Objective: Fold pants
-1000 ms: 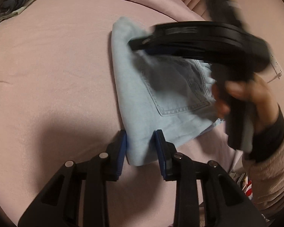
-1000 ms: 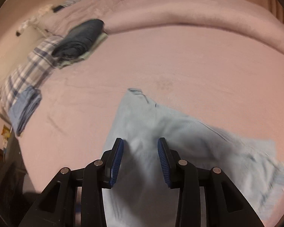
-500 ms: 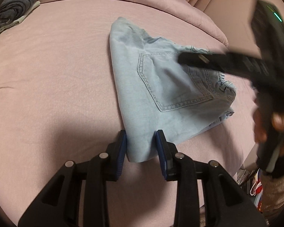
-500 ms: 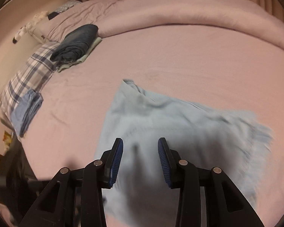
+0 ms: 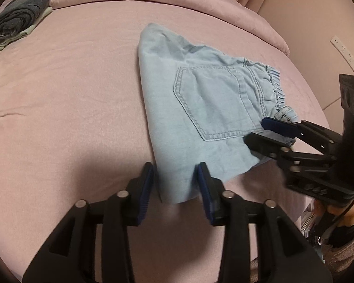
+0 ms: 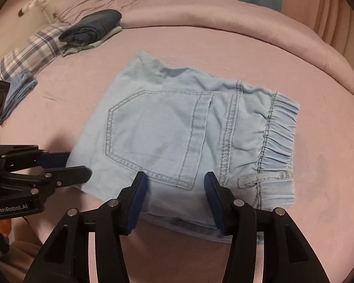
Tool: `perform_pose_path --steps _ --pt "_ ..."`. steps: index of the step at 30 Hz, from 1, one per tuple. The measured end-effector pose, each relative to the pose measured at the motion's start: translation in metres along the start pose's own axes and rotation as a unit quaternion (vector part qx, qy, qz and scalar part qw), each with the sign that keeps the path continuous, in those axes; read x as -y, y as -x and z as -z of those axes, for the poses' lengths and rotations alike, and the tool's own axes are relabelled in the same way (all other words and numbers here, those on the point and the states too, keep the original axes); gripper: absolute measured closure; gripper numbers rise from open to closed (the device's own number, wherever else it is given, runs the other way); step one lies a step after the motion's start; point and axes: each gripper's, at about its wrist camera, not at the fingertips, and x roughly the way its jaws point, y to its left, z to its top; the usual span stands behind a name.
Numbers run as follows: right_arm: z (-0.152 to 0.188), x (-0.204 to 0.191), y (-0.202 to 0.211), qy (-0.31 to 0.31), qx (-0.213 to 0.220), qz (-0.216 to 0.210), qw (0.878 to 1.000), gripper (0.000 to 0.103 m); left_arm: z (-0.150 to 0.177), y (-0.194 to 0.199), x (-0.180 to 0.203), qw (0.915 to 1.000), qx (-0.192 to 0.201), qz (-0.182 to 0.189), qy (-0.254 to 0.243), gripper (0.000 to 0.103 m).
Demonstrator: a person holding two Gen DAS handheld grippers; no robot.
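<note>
While the folded light-blue pants (image 6: 177,136) lie flat on the pink bed (image 6: 318,153) (back pocket up), the left gripper (image 5: 174,179) straddles their near corner, fingers spread, and the right gripper (image 6: 174,188) stands open at the waistband-side edge

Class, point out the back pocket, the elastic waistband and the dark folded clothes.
Pocket (image 6: 153,134), right wrist view, middle of its panel.
Waistband (image 6: 280,127), right wrist view, gathered elastic.
Dark clothes (image 6: 94,27), right wrist view, top fold.
</note>
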Motion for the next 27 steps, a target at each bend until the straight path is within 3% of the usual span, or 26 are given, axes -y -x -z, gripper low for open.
perform_pose_path --steps 2,5,7,9,13,17,20,27 --pt "-0.003 0.017 0.013 -0.050 0.015 -0.054 0.997 0.046 -0.003 0.004 -0.004 0.9999 0.007 -0.003 0.008 0.041" --pt "0.002 0.056 0.032 -0.148 0.045 -0.125 0.980 0.038 -0.005 0.008 -0.014 0.9994 0.017 0.013 0.026 0.041" --pt "0.011 0.090 0.041 -0.226 0.065 -0.162 0.958 0.034 -0.007 0.010 -0.022 0.9983 0.020 0.032 0.044 0.041" --pt "0.022 0.115 0.045 -0.283 0.081 -0.184 0.938 0.034 -0.009 0.011 -0.031 0.9956 0.020 0.060 0.070 0.041" --pt "0.050 0.153 0.047 -0.375 0.101 -0.183 0.903 0.033 -0.012 0.010 -0.044 0.9863 0.016 0.116 0.116 0.041" --pt "0.071 0.163 0.028 -0.418 0.076 -0.216 0.879 0.031 -0.018 0.005 -0.049 0.9793 0.012 0.149 0.136 0.041" --pt "0.075 0.160 0.007 -0.425 0.045 -0.237 0.872 0.031 -0.022 -0.005 -0.049 0.9749 0.003 0.165 0.149 0.041" --pt "0.050 0.141 -0.011 -0.381 0.037 -0.250 0.889 0.031 -0.035 -0.020 -0.050 0.9687 0.005 0.191 0.158 0.041"
